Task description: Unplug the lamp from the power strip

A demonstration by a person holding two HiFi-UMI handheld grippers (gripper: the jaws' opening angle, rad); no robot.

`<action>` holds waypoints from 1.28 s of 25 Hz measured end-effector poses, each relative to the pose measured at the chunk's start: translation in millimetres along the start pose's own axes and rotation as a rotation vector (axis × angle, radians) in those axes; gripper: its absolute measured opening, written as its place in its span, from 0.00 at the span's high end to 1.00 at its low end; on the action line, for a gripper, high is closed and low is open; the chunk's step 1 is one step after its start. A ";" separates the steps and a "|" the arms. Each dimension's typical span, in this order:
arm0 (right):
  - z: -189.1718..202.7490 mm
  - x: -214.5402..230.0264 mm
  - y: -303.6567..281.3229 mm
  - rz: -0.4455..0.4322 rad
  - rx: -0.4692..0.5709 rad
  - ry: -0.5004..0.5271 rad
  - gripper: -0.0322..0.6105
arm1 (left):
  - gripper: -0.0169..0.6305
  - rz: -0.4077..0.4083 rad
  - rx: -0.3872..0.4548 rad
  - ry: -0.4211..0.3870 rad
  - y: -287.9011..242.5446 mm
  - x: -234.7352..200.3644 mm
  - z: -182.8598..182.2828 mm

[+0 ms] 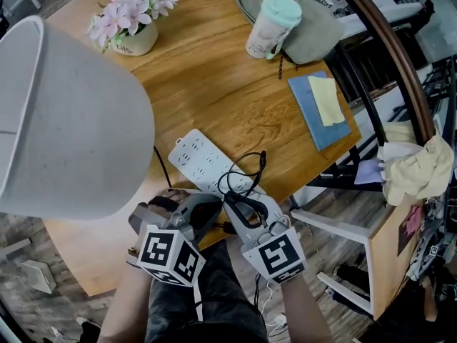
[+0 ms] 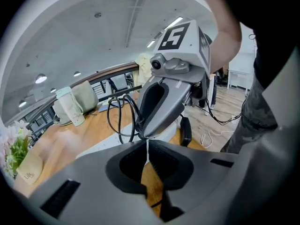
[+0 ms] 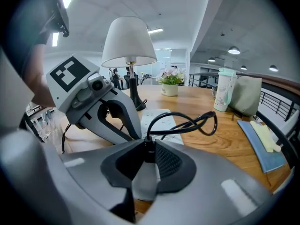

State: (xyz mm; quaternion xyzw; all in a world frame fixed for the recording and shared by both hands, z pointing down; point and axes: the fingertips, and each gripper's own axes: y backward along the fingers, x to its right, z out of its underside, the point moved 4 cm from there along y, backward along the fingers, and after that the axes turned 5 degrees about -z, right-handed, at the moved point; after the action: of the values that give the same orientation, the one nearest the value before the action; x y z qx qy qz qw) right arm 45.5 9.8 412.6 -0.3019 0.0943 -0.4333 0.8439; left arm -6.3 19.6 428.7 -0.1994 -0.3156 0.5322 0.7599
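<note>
A white power strip lies near the wooden table's front edge, beside the lamp with its big pale shade. The lamp's black cord loops above the strip's near end. My right gripper is shut on the black plug, and the cord rises out from between its jaws. The jaws hide whether the prongs sit in the strip. My left gripper is just left of it at the strip's near end. Its jaws are shut tip to tip, with only a white sliver showing between them.
A pot of pink flowers stands at the back. A mint-lidded cup and a grey bag sit at the far right, a blue notebook with yellow notes near the right edge. A chair with cloths stands off the table.
</note>
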 end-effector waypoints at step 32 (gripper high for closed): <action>-2.2 -1.5 1.4 0.056 0.048 0.032 0.84 | 0.99 -0.329 0.058 0.299 -16.3 -40.8 -0.7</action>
State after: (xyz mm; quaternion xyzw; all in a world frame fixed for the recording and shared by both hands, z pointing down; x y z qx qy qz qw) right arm 44.6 10.6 409.9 -0.2720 0.1059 -0.4166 0.8609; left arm -4.3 -24.3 427.6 -0.1997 -0.2124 0.3744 0.8802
